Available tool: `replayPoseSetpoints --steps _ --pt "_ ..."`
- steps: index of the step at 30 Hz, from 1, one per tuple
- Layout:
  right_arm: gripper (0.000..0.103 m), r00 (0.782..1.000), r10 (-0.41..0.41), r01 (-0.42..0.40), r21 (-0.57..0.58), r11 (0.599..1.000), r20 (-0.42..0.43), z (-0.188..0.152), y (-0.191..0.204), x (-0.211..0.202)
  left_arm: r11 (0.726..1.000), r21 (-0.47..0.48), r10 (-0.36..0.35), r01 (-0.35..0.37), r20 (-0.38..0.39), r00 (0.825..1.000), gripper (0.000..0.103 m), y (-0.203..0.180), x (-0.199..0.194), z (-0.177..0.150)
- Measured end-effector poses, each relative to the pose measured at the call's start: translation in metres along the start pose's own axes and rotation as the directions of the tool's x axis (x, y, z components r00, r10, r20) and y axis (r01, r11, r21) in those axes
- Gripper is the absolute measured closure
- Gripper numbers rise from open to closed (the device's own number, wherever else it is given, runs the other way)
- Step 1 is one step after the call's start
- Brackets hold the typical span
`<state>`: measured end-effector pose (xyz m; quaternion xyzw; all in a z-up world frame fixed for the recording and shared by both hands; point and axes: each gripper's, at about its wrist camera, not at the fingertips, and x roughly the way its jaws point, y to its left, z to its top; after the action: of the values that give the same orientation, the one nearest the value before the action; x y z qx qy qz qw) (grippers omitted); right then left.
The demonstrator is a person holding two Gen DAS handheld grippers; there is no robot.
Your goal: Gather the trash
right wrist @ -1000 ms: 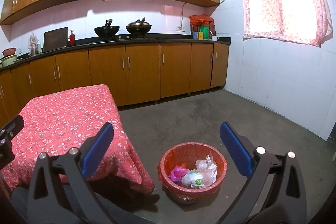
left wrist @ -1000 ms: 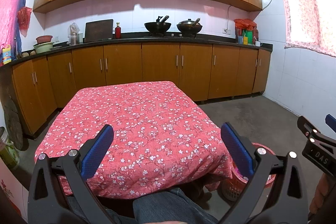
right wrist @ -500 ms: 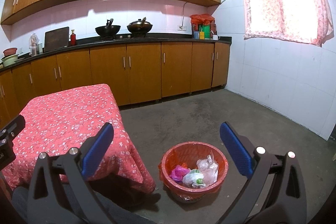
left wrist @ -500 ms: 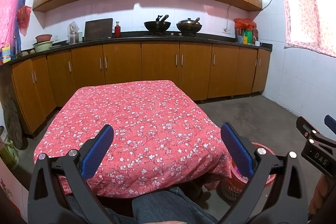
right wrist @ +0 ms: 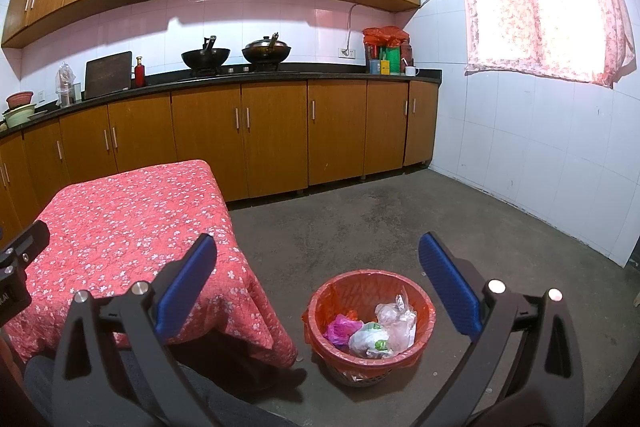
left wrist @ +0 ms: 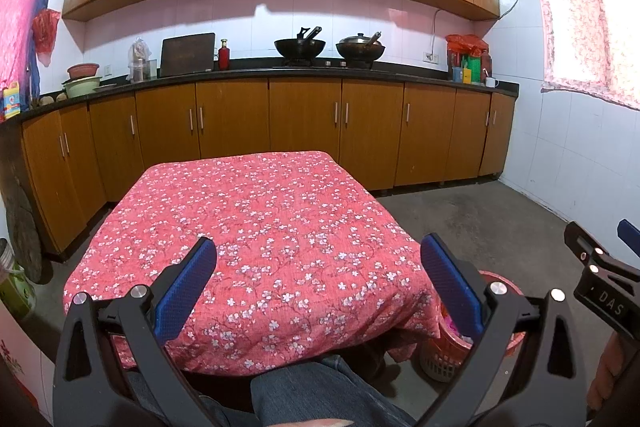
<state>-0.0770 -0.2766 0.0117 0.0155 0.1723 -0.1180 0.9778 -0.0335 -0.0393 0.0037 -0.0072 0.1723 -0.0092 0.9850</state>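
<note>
Both jaws spread wide, nothing between them. Left gripper (left wrist: 318,281), black frame with blue-padded fingers, hangs over the near end of the square table under a red floral quilted cloth (left wrist: 256,227); cloth top is bare. Right gripper (right wrist: 318,283), same build, points at the grey concrete floor (right wrist: 400,227) just off the table's right corner.

Trash: round red plastic basket lined with a red bag (right wrist: 370,319) sits on the floor near the table's right corner, under the right gripper's view. Inside it: a magenta plastic bag (right wrist: 340,329), a white wrapper with green print (right wrist: 370,341), a crumpled clear plastic bag (right wrist: 394,319). In the left wrist view only the basket's edge shows past the cloth.

Person's denim-clad knee (left wrist: 316,395) is at the table's near edge. Background: orange-brown wooden cabinets (right wrist: 276,139), dark countertop with two black woks (right wrist: 206,57).
</note>
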Motion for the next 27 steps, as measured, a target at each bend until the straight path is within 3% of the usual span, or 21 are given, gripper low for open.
replayPoseSetpoints --steps 27 --pt "0.004 1.000 0.007 -0.007 0.002 1.000 0.003 -0.0006 -0.0016 -0.0003 1.000 -0.001 0.001 -0.001 -0.002 1.000 0.002 -0.0020 -0.0001 0.0000"
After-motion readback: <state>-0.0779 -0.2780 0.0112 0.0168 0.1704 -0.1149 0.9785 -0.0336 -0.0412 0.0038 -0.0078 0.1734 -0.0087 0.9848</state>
